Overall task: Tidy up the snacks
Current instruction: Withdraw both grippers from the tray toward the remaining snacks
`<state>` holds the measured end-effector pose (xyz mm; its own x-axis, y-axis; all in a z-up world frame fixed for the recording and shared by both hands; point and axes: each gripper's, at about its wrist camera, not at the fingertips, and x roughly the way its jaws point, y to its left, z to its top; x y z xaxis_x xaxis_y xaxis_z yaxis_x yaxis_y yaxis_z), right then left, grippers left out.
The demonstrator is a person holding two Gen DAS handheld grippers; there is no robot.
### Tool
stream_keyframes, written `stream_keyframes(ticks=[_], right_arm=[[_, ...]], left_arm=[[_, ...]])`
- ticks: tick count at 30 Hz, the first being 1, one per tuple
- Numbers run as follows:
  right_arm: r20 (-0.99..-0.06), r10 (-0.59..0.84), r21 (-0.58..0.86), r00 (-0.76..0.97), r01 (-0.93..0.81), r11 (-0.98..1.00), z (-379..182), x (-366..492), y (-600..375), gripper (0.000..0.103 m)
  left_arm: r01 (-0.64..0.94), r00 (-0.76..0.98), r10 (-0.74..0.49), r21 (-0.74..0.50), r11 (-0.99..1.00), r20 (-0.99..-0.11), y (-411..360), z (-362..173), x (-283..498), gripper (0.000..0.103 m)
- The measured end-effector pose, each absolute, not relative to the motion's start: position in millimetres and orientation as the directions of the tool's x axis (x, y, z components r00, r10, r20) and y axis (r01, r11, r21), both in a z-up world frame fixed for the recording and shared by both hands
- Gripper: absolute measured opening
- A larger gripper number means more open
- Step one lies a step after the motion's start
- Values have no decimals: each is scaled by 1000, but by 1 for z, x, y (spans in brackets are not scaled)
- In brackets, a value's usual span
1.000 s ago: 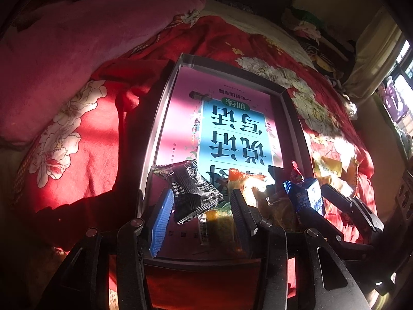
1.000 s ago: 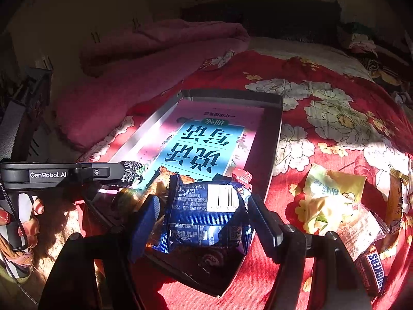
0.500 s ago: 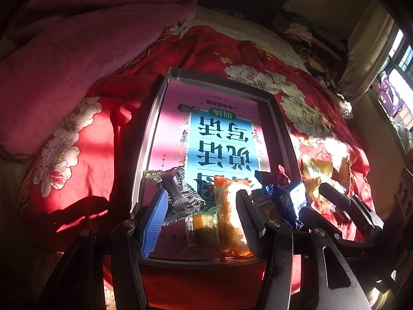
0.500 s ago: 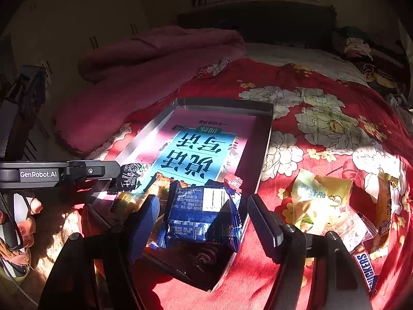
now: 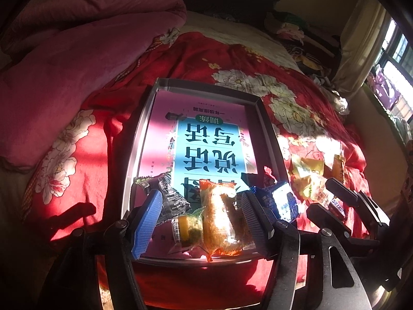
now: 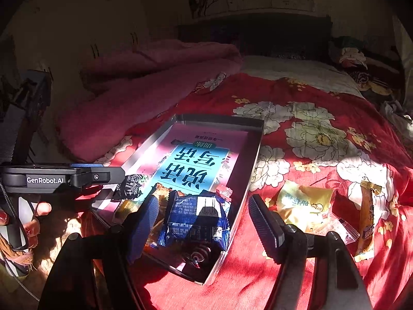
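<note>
A shallow metal tray [image 5: 206, 84] [image 6: 255, 139] with a pink and blue printed bottom lies on the red bedspread. At its near end lie a black packet [image 5: 171, 199] [image 6: 129, 187], an orange packet [image 5: 219, 217], a small yellow-green snack [image 5: 187, 230] and a blue packet [image 5: 281, 202] [image 6: 196, 222]. My left gripper [image 5: 201, 219] is open and empty just above the tray's near edge. My right gripper [image 6: 204, 230] is open and empty above the blue packet, which lies in the tray.
Loose snacks lie on the bedspread right of the tray: a yellow packet [image 6: 304, 201] [image 5: 308, 170], an orange stick packet [image 6: 366, 217] and clear wrapped sweets [image 6: 335, 227]. A pink quilt [image 5: 77, 59] is heaped at the left. A window [image 5: 397, 59] is at the right.
Both grippers have drawn back from the tray. The black packet and the blue packet, held a second ago, now lie in the tray. Both jaws stand open.
</note>
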<state>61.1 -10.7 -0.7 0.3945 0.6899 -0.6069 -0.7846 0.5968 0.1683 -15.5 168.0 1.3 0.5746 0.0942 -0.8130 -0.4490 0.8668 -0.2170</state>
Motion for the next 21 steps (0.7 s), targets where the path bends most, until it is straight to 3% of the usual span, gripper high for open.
stream_keyframes(ticks=[21], right_arm=[[-515,654,170,554,-682,712,30,81,-104,77]], left_arm=[[-367,617,78,-199,909,-783,111,35,1,69]])
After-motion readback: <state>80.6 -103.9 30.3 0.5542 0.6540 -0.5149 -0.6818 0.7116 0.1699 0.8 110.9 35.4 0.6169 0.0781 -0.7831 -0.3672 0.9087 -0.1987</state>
